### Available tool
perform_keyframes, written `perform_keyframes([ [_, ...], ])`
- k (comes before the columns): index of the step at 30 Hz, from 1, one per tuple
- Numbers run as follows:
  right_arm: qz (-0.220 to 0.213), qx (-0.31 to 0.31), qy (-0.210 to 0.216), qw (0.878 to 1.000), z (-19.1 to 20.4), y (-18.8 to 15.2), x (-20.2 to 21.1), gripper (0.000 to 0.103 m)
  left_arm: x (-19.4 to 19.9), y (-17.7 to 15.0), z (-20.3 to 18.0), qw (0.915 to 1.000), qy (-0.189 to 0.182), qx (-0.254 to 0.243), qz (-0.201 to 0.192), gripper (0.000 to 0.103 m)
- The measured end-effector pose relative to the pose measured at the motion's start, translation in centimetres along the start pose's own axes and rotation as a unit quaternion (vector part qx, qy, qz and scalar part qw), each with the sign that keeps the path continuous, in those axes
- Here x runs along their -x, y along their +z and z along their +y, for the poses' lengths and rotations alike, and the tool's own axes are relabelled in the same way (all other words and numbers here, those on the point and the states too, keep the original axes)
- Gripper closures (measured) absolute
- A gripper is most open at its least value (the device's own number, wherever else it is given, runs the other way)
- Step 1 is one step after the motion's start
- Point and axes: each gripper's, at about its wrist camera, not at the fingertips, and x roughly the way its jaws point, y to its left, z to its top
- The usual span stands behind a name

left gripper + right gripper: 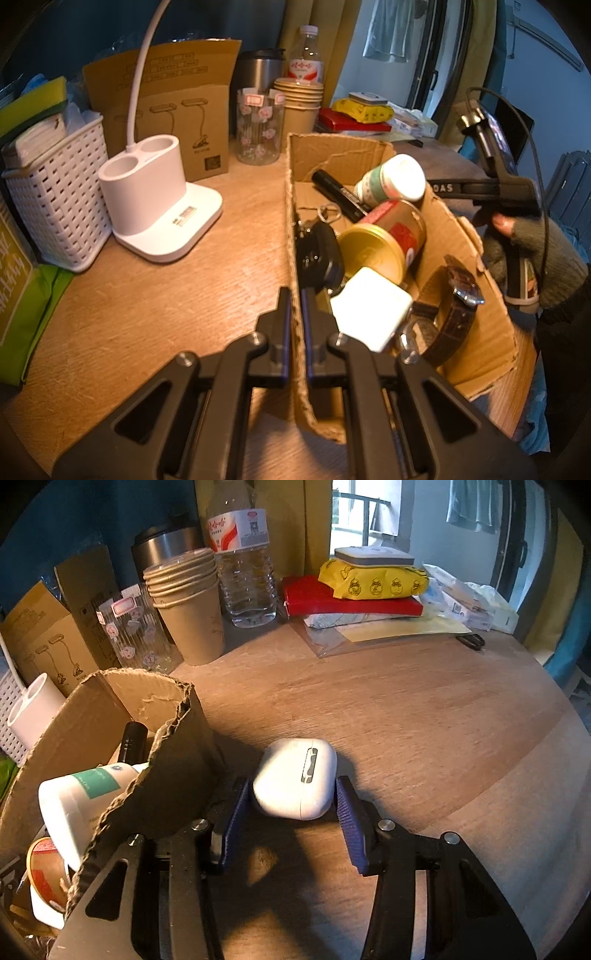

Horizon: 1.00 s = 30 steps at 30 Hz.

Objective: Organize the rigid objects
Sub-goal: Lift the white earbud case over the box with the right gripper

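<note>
Right wrist view looks steeply down at a white earbud case (295, 779) lying on the wooden tabletop (424, 720), just beside the outer wall of a torn cardboard box (177, 760). The right tool (293, 812) straddles the case: the left blue pad (236, 808) looks to be against its side, while a thin gap shows at the other pad, so the case sits between the jaws without being clamped.

From the left wrist view, the left tool (294, 314) is clenched on the near wall of the box, one finger outside and one inside. A gloved hand (532, 251) at the far right holds the other tool's handle.

Inside the box lie a white bottle with a green label (391, 181), a black marker (340, 195), a gold-lidded red tin (384, 236), a black key fob (317, 254), a white square block (369, 306) and a brown-strapped watch (454, 310), all crowded together.

Beyond the box stand a white lamp base (159, 206) with two cups, a white woven basket (55, 192), a flowered glass (258, 125), stacked paper cups (188, 609), a water bottle (243, 561) and a steel tumbler (262, 70).
</note>
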Motion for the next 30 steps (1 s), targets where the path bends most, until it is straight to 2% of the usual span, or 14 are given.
perform_keyframes([
  [16,-0.024,0.009,-0.007,1.000,0.9,-1.2,4.7,0.054,-0.1,-0.1,0.0,1.0000,0.000,-0.001,0.001,0.097],
  [30,-0.086,0.040,-0.005,0.995,3.7,-0.6,12.3,0.054,-0.2,-0.1,0.0,1.0000,0.000,-0.001,0.001,0.097],
])
